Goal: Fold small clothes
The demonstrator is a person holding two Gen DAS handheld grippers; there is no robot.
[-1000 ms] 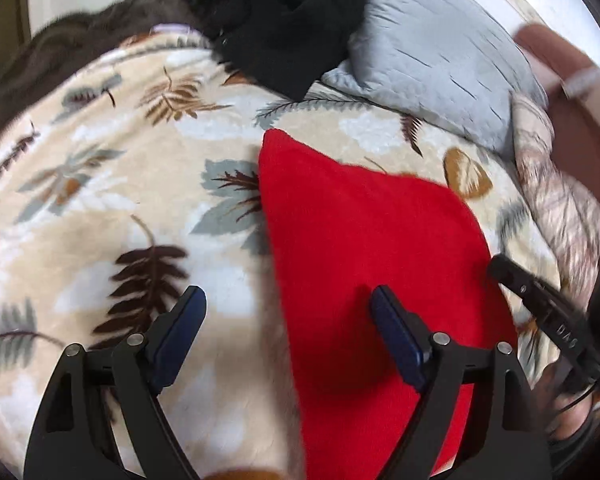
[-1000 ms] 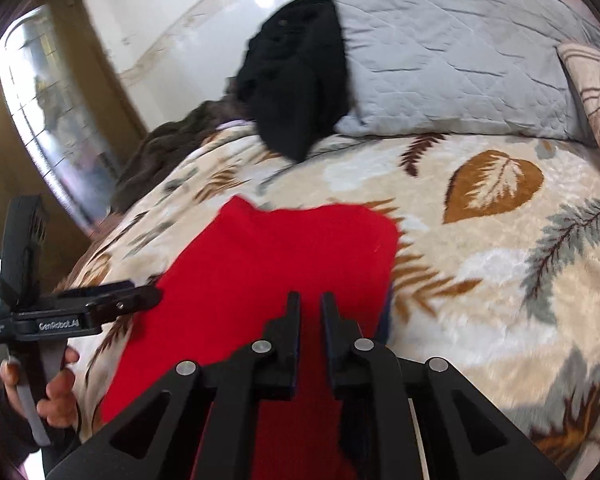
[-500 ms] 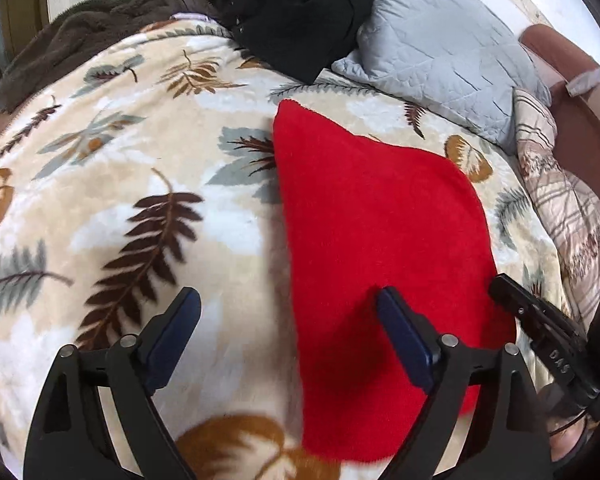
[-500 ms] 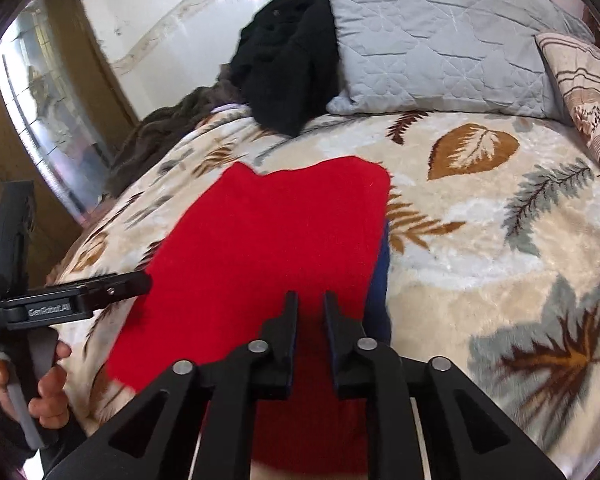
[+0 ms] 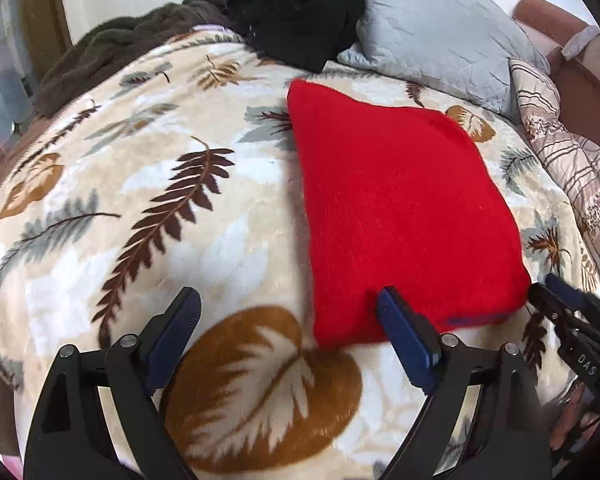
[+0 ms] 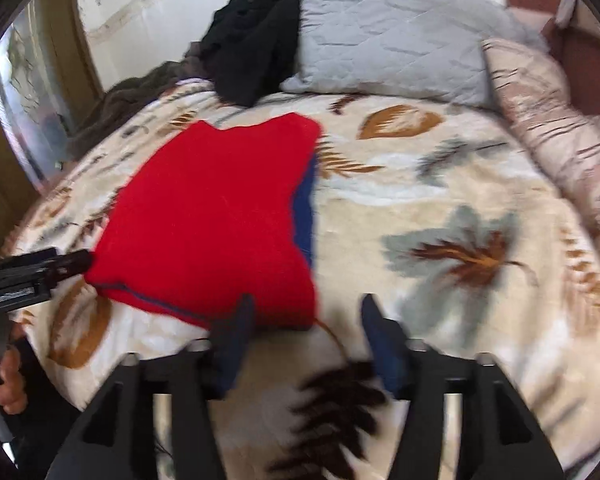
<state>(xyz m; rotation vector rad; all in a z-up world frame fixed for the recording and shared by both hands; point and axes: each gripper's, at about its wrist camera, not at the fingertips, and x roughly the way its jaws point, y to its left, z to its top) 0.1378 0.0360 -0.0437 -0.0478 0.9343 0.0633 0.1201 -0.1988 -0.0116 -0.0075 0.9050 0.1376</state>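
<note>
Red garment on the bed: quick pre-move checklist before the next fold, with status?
1. Red garment lying flat on the leaf-print blanket: ok.
2. Left gripper jaws wide, nothing between them: ok.
3. Right gripper jaws opening, no cloth between them: ok.
4. Edges aligned: not ok, a blue layer peeks out along one side in the right wrist view.
5. Room around the garment: ok, black clothing and grey pillow lie well beyond it.
6. Fold finished: cannot tell.
</note>
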